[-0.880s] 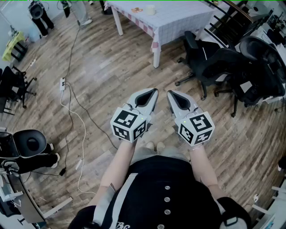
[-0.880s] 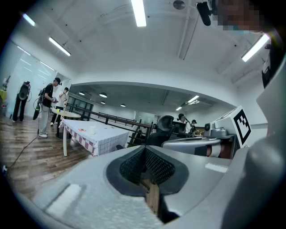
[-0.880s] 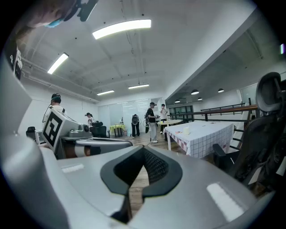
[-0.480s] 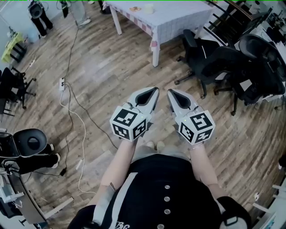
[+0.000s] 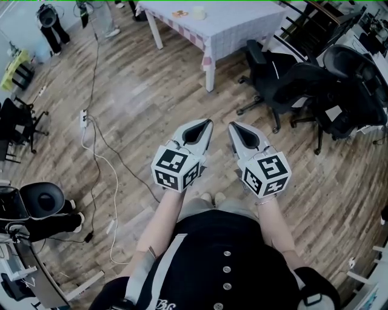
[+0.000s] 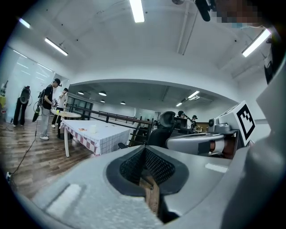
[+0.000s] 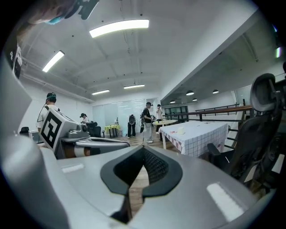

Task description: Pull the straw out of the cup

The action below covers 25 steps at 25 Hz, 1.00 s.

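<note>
My left gripper point(image 5: 207, 125) and right gripper point(image 5: 233, 126) have their fingers together and empty, at mid-frame. The cup point(image 5: 199, 12) stands well apart on the bench point(image 5: 242, 30) at the top; its straw is too small to see. If I arrive with closed fingers, I could knock the cup over.

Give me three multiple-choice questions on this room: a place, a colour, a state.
1. Where does the table stand?
A. under the tools
B. far ahead across the floor
C. behind the person
2. The office chairs are:
A. red
B. white
C. black
3. The left tool and right tool are:
A. both shut, empty
B. both wide open
C. each holding a straw
Answers: B, the table sits at the head view's top edge, away from the tools; C, all seats and backs are dark; A, each gripper view shows tips together with nothing between.
</note>
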Each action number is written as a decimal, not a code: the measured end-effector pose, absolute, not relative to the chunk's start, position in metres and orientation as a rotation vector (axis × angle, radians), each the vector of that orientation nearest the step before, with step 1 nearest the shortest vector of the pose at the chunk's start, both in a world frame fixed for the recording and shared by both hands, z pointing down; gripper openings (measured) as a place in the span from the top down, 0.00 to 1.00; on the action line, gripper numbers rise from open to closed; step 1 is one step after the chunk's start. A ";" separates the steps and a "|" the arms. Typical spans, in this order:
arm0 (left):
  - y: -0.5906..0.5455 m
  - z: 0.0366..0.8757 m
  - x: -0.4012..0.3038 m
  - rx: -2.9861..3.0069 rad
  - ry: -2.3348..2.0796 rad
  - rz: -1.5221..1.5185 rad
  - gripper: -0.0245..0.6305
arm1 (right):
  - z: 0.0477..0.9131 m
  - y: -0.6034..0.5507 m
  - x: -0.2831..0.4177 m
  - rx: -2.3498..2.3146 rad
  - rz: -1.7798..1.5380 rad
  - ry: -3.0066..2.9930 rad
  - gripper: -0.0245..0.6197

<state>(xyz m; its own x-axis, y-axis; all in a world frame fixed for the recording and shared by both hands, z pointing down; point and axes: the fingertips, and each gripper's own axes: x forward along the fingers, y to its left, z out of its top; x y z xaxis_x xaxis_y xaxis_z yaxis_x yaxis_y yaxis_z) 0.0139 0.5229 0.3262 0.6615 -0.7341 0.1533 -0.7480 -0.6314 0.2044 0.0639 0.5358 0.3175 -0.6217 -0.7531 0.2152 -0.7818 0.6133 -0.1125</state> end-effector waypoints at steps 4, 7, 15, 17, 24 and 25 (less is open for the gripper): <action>0.523 0.329 0.014 2.643 -1.169 0.105 0.97 | 0.325 0.536 0.065 1.325 0.363 -2.678 0.96; 0.522 0.330 0.011 2.643 -1.170 0.104 0.97 | 0.329 0.538 0.064 1.328 0.388 -2.686 0.96; 0.507 0.345 0.008 2.622 -1.166 0.117 0.97 | 0.336 0.520 0.059 1.295 0.399 -2.726 0.96; 0.496 0.346 0.009 2.623 -1.159 0.103 0.97 | 0.339 0.508 0.057 1.280 0.402 -2.728 0.96; 0.434 0.349 0.010 2.624 -1.179 0.084 0.97 | 0.345 0.441 0.055 1.248 0.371 -2.723 0.96; 0.423 0.349 0.011 2.625 -1.180 0.087 0.97 | 0.345 0.430 0.055 1.244 0.367 -2.726 0.96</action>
<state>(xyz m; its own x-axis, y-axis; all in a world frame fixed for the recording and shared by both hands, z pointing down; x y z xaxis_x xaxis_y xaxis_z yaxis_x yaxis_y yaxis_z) 0.0106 0.4225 0.3488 0.6679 -0.7268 0.1601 -0.7424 -0.6356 0.2117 0.0552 0.4297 0.3446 -0.6543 -0.7264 0.2102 -0.7562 0.6324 -0.1681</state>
